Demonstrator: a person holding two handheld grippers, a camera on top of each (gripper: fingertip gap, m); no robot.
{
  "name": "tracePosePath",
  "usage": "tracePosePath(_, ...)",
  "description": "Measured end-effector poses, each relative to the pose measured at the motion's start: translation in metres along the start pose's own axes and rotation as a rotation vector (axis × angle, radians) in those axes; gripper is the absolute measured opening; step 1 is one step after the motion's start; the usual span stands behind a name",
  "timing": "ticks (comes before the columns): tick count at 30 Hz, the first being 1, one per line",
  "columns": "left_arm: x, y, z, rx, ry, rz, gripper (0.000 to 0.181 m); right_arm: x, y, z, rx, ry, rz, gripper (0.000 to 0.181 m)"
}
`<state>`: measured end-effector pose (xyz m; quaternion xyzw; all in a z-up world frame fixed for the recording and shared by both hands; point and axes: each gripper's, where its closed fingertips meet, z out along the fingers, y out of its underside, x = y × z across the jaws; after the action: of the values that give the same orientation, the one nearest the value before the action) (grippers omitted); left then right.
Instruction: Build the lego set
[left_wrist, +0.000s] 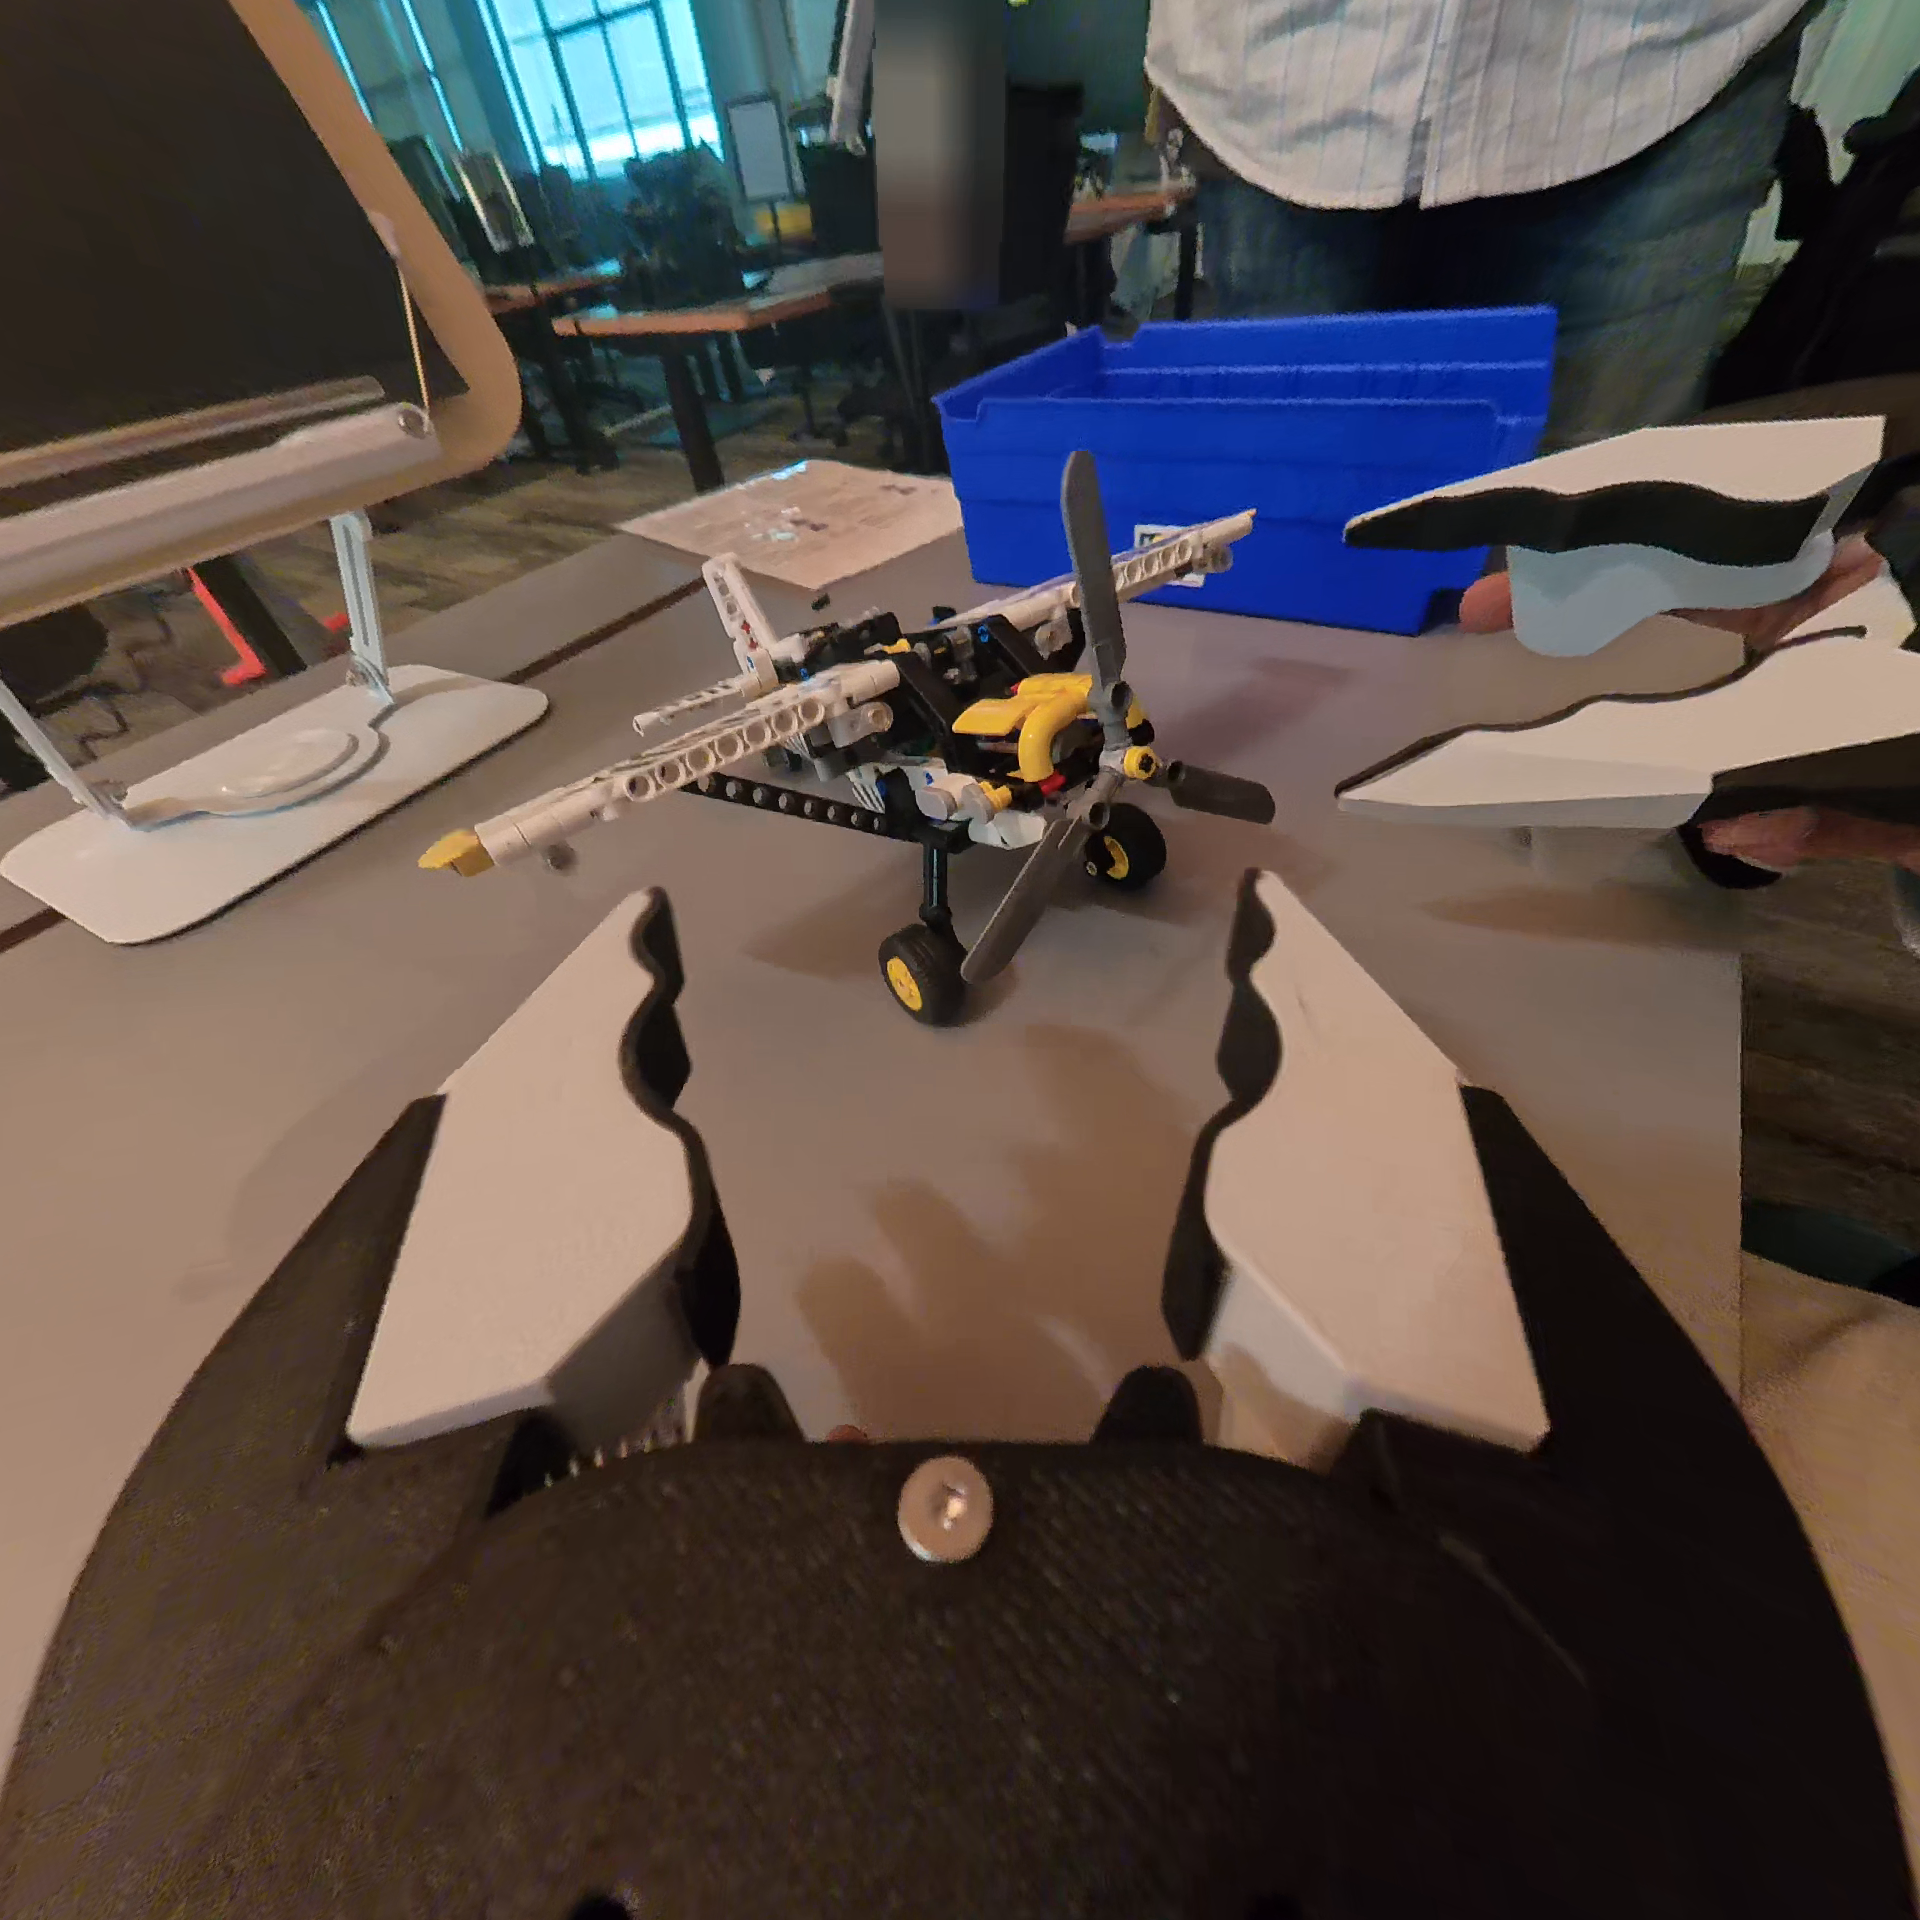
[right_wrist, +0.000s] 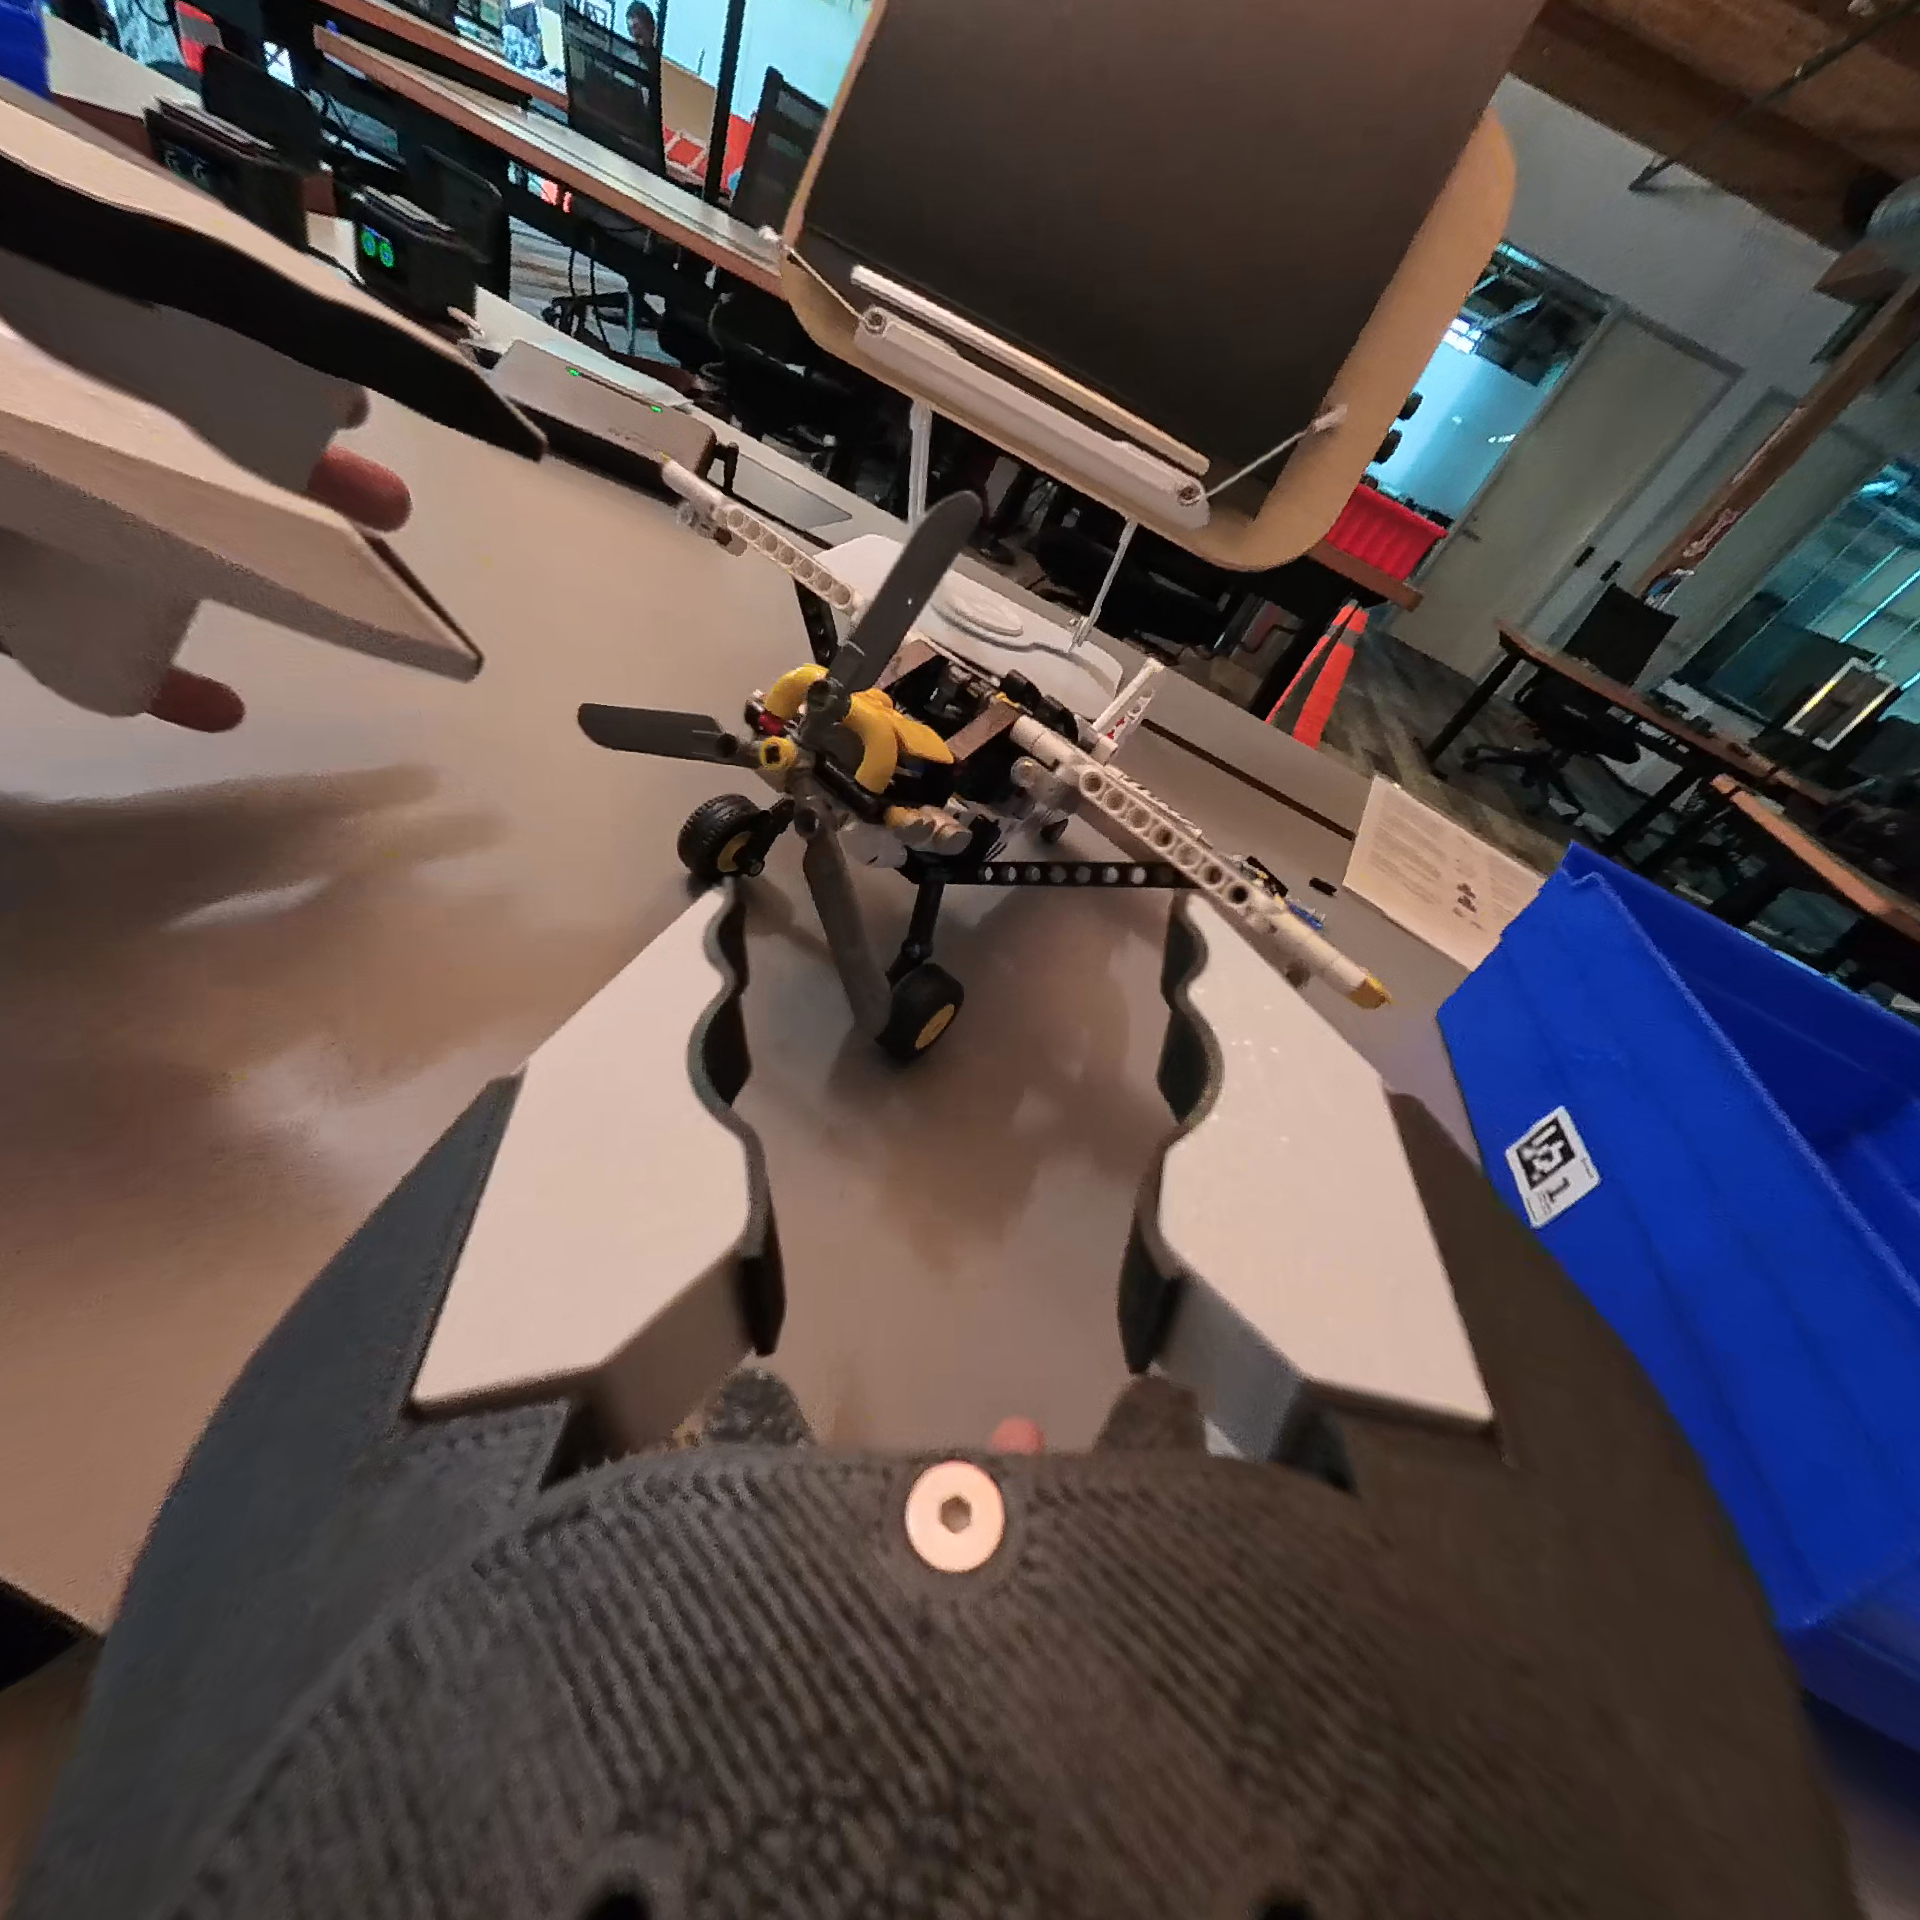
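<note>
**Both tools held apart around a standing lego plane**

The left tool (left_wrist: 951, 894) is held low over the grey worktop (left_wrist: 312, 1039), pointing level at the plane (left_wrist: 935, 727); its two fingers are spread wide with nothing between them. The fingers are white, flat-topped wedges with wavy black inner pads, mounted on a coarse, woven-looking black body with one silver screw.

The right tool (right_wrist: 951, 914) comes in from the plane's other side, tilted, fingers likewise spread and empty, tips just short of the plane's near wheel (right_wrist: 920, 1003). In the left wrist view it shows at far right (left_wrist: 1351, 665), gripped by a hand whose fingertips peek past the white shells.

The plane stands on the worktop between the two tools, touching neither. It rests on small black wheels with yellow hubs. Its wings are long white beams pierced with round holes, one tipped yellow; the nose is yellow and black, with a grey three-blade propeller (left_wrist: 1101, 727).

A blue plastic bin (left_wrist: 1247, 468) sits just behind the plane, a printed sheet (left_wrist: 800, 520) to its left. A dark tablet on a white metal stand (left_wrist: 260, 779) stands at left.
</note>
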<state>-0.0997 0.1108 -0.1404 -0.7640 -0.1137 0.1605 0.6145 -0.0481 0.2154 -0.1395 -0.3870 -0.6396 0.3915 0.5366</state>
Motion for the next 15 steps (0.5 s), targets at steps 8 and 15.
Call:
tracePosePath(8,-0.032,0.002,-0.007,-0.022,-0.132,0.022,0.115,0.038,0.009,-0.010,-0.048,0.155,-0.070,0.093)
tracePosePath(15,-0.049,-0.006,-0.015,0.027,-0.172,-0.057,0.122,0.052,0.009,-0.014,-0.035,0.181,0.036,0.108)
